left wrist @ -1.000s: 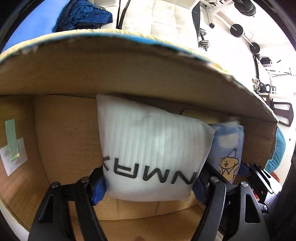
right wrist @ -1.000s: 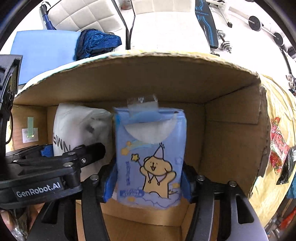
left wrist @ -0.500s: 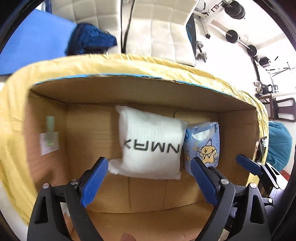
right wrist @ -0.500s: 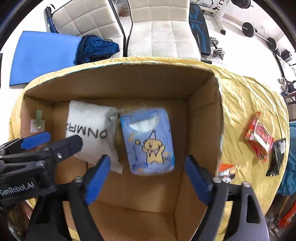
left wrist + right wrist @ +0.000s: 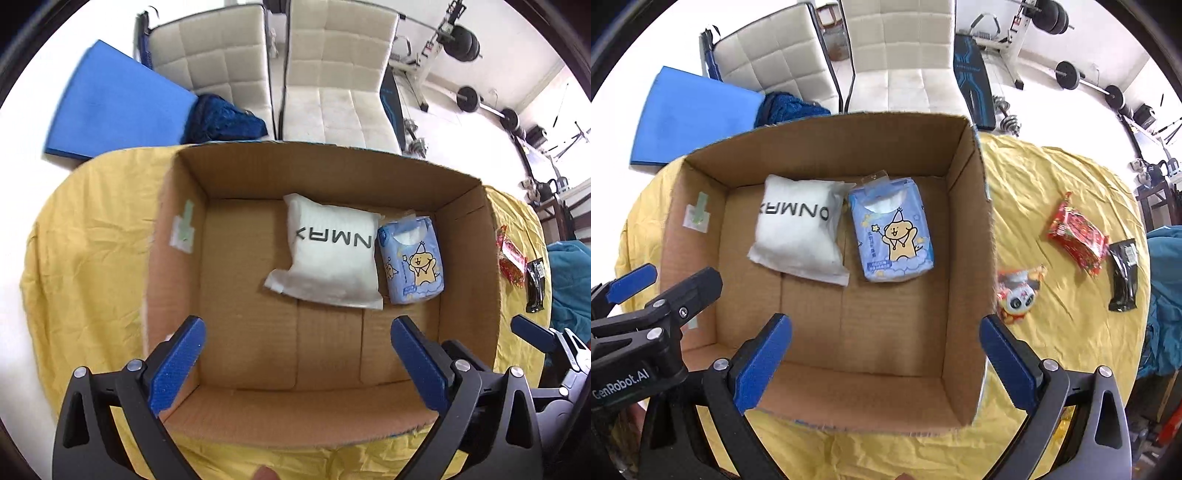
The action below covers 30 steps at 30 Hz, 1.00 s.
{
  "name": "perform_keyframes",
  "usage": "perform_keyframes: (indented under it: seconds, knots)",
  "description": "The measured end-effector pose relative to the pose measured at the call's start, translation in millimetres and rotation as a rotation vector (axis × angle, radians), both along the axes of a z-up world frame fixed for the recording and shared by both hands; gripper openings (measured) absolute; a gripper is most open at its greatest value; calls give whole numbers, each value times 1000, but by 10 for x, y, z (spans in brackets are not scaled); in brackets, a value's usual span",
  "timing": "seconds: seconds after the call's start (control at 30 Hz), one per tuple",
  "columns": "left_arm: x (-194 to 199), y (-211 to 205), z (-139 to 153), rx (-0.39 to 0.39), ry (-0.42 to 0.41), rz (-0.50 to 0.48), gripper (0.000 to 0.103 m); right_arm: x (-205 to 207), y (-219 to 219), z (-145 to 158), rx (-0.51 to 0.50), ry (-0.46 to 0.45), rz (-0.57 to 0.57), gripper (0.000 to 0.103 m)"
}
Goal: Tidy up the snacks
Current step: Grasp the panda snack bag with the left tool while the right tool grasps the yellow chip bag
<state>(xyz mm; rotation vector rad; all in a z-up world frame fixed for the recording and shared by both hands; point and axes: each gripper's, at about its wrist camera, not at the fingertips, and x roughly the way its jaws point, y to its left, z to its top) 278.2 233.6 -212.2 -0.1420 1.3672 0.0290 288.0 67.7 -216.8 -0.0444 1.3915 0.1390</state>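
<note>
Both hand-held grippers wide, empty: left [image 5: 295, 350], right [image 5: 886, 350]. I'd swing right to panda snack [image 5: 1019, 295], clearing box wall [image 5: 971, 258].

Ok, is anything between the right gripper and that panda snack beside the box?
Nothing visible. The panda snack lies on the yellow cloth just outside the box wall, with the open right gripper above the box.

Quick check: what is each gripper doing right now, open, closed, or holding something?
Left gripper: open, holding nothing, above the cardboard box.
Right gripper: open, holding nothing.
</note>
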Motion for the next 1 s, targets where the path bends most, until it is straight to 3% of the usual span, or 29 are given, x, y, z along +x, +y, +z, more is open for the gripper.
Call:
perform_keyframes:
  seconds: [0.33,0.5,0.67,0.87,1.0]
  knots:
    - [-539,61,512,74,-147,11,103,-546,-77,544,25,-92,-17,103]
    - [-743,80,704,36,-182,24,103,-784,-134,809,56,-123,-31,103]
    - [-942,14,978,55,-234,7,103,-991,-164,1058,83,-156,-20,103]
    - [-1134,-102,1234,41,-273,0,103,-1134,-302,1197,136,-166,-28,103]
    - [-1187,-229,1294,17,-272,2,103,-1200,-748,1130,144,-143,-101,103]
